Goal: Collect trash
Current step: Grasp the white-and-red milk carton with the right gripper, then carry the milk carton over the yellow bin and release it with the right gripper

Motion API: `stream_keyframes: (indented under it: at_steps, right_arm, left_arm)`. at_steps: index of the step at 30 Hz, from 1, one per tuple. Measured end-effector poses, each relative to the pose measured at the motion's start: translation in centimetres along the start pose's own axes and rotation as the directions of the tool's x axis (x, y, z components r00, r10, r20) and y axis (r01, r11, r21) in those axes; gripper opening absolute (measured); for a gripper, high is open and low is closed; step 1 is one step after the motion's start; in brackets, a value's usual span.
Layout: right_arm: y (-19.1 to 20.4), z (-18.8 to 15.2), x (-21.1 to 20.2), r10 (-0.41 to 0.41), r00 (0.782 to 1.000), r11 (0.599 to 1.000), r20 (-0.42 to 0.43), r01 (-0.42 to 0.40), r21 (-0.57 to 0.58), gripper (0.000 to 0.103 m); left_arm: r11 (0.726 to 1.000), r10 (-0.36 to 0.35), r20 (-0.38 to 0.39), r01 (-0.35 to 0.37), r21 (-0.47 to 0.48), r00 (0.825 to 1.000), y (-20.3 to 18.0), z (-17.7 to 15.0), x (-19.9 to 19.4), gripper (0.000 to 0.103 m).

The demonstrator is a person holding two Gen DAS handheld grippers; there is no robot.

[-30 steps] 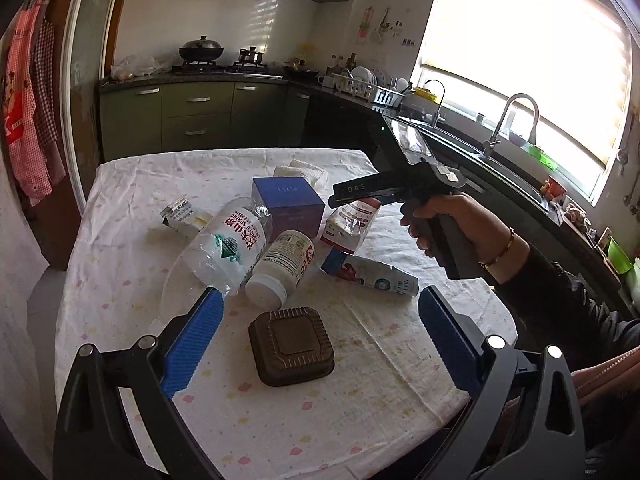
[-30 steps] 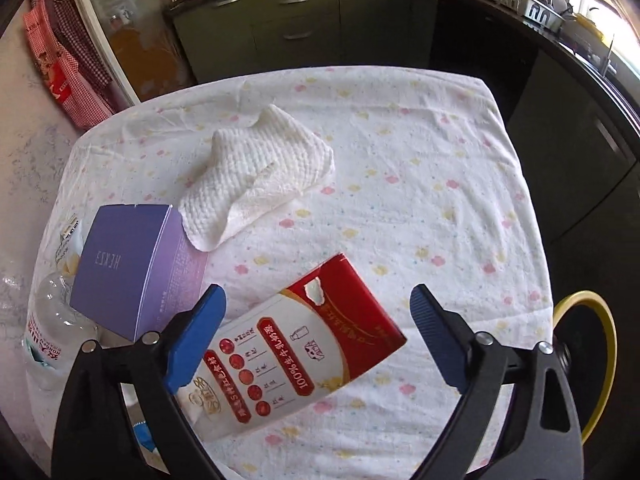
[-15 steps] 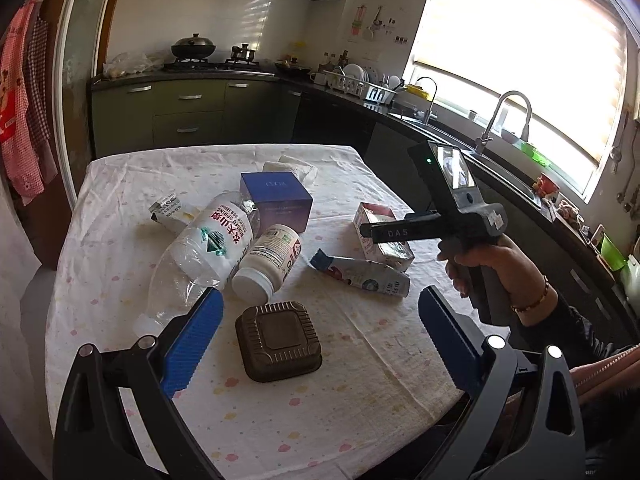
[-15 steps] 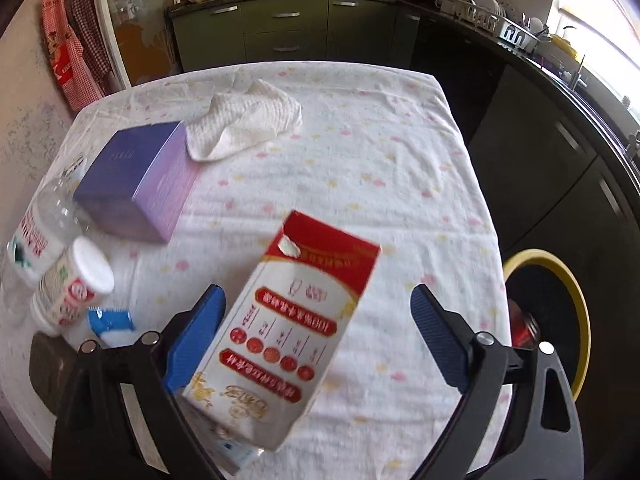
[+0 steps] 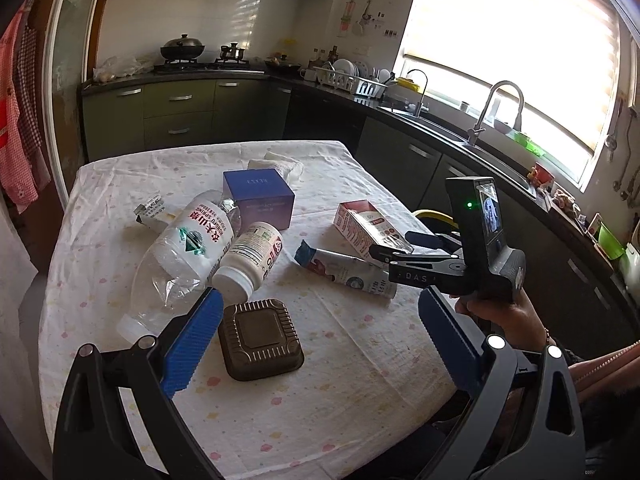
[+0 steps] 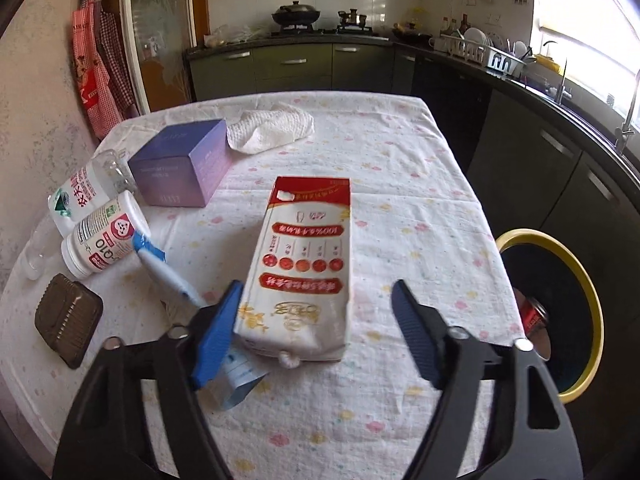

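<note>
The right gripper point(image 6: 316, 332) is spread wide around the near end of the red-and-white milk carton point(image 6: 302, 264), which lies flat on the flowered tablecloth point(image 6: 420, 216) with a blue-and-white wrapper point(image 6: 236, 380) tucked beside its left pad. To grip well, I would centre both pads on the carton's long sides, clear of that wrapper, and squeeze gently since it looks crushable. The left gripper point(image 5: 320, 344) hangs open and empty above the brown ribbed lid point(image 5: 260, 344), and beyond the table edge waits the yellow-rimmed bin point(image 6: 560, 320).

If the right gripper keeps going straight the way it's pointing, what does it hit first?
Most likely the red and white carton, lying on the table directly between the open fingers of the right gripper. Depth is hard to judge.
</note>
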State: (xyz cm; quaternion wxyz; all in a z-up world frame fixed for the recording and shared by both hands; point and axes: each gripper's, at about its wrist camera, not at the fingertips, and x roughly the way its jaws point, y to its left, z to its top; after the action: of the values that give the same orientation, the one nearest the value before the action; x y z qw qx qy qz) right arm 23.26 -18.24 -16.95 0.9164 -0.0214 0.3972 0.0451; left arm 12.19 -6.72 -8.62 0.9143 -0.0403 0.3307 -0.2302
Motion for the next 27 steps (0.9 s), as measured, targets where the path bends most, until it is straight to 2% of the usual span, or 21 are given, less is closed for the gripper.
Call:
stream_keyframes:
  at_steps: [1, 4, 14, 18, 21, 22, 25, 27]
  right_arm:
    - [-0.1, -0.1, 0.2, 0.006, 1.000, 1.000, -0.009, -0.006, 0.005, 0.052]
    - [-0.7, -0.3, -0.2, 0.025, 1.000, 0.999, -0.004, -0.025, 0.021, 0.051]
    - [-4.1, -0.9, -4.0, 0.174, 0.984, 0.974, 0.038, -0.178, 0.137, 0.050]
    - [-5.8, -1.1, -6.1, 0.194, 0.978, 0.967, 0.073, -0.204, 0.154, 0.050]
    - [-9.4, -1.1, -8.1, 0.113, 0.986, 0.966, 0.119, -0.137, 0.221, 0.050]
    - [-11.5, -1.3, -8.6, 0.064, 0.990, 0.960, 0.123, -0.094, 0.263, 0.050]
    - [-16.9, -2.1, -9.1, -0.039, 0.996, 0.930, 0.086, 0.005, 0.368, 0.050]
    - [-19.9, -3.0, -8.6, -0.100, 0.995, 0.909, 0.023, 0.082, 0.409, 0.050]
  left_arm:
    - [1.000, 0.000, 0.000, 0.000, 0.002, 1.000, -0.1, 0.0, 0.0, 0.097]
    - [1.000, -0.002, 0.001, 0.002, 0.005, 1.000, -0.2, 0.0, -0.1, 0.097]
    - [1.000, -0.020, -0.021, 0.021, 0.021, 1.000, -1.1, 0.1, 0.9, 0.097]
    - [0.999, -0.025, -0.027, 0.026, 0.032, 0.999, -1.6, 0.1, 1.1, 0.097]
    - [0.999, -0.028, -0.026, 0.029, 0.042, 0.999, -2.0, 0.2, 1.0, 0.097]
    - [0.999, -0.029, -0.026, 0.031, 0.044, 0.999, -2.1, 0.2, 1.1, 0.097]
    - [0.998, -0.035, -0.031, 0.037, 0.046, 0.999, -2.2, 0.3, 1.3, 0.097]
    - [0.998, -0.039, -0.037, 0.041, 0.046, 0.999, -2.3, 0.2, 1.6, 0.097]
